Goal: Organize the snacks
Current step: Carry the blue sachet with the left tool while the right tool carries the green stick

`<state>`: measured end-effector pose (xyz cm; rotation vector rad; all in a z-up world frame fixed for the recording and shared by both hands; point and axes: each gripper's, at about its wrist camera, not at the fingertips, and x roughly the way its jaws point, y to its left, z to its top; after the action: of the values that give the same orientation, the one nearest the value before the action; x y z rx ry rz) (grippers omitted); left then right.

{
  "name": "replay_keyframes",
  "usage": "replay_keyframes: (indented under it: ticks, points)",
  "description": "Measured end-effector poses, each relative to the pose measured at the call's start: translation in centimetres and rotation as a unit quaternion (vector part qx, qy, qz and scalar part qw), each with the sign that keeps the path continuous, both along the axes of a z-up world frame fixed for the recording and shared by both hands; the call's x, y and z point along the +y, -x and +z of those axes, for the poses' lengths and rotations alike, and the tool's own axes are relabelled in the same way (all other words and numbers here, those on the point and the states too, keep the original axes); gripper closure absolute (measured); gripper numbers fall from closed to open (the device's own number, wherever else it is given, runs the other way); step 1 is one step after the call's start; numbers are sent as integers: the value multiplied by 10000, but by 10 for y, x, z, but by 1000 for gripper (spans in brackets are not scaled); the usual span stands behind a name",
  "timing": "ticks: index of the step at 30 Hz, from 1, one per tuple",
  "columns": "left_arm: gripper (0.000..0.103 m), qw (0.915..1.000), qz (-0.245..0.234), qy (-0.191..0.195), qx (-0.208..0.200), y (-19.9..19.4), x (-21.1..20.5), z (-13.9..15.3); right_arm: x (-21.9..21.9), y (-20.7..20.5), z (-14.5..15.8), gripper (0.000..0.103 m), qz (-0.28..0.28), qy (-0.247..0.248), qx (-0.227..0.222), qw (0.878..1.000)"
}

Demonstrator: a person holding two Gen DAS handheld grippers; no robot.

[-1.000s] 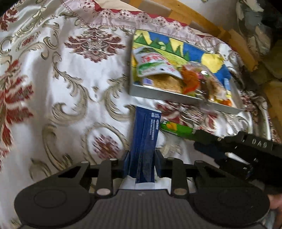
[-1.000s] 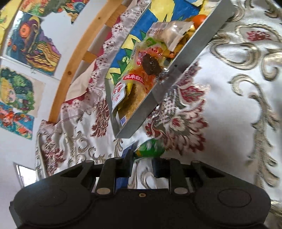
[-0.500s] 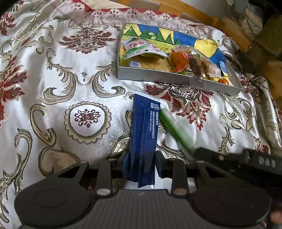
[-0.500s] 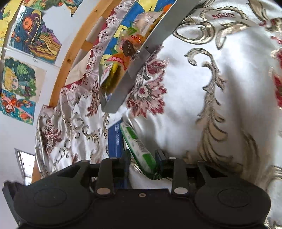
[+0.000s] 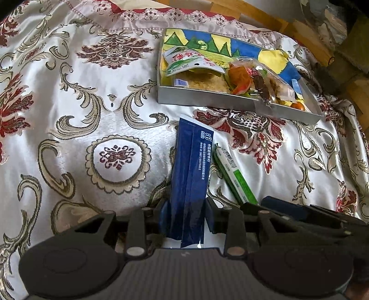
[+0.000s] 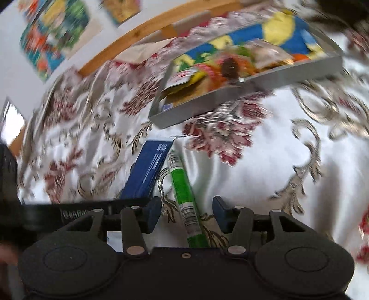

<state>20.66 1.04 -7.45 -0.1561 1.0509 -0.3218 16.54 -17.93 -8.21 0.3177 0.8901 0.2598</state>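
My left gripper (image 5: 185, 213) is shut on a dark blue snack packet (image 5: 191, 175), which points toward the tray. A green snack stick (image 5: 235, 177) lies on the cloth just right of it. In the right wrist view the green stick (image 6: 184, 198) lies between the spread fingers of my right gripper (image 6: 186, 212), which is open; the blue packet (image 6: 147, 173) is at its left. The grey tray (image 5: 207, 99) holds several snack bags on a painted bottom; it also shows in the right wrist view (image 6: 253, 88).
A patterned white, gold and red cloth (image 5: 92, 110) covers the surface. A wooden rail (image 5: 272, 20) runs behind the tray. Painted pictures (image 6: 55, 30) hang on the wall. The right wrist view is blurred.
The right gripper has opened and the green stick now lies loose between its fingers. The right view has swung level. The left gripper has pulled back slightly, still holding the blue packet.
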Motion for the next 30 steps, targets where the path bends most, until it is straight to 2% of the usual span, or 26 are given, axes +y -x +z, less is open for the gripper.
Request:
replay_keyframes:
  ticks: [4,6,7,9,18,30]
  points:
    - [65,10000,2,-20,-8,-1,-1,0,14,-3,-3,58,252,574,-132,9979]
    - [68,9999,-55,-111,-33,0,-4,1,17,-2,-3,68,286,762,-211,9965]
    - [69,9998,-89,-160,-53,0,-5,1,18,0,-3,70,306,809,-250,9959]
    - [71,9996,-146,-239,-78,1,-8,2,18,2,-3,82,348,762,-295,9960]
    - [75,9991,-286,-270,-158,10,-16,9,13,28,1,84,169,831,-579,9947]
    - [76,9979,-369,-257,-458,20,-27,26,19,44,11,85,340,1795,-1196,9759]
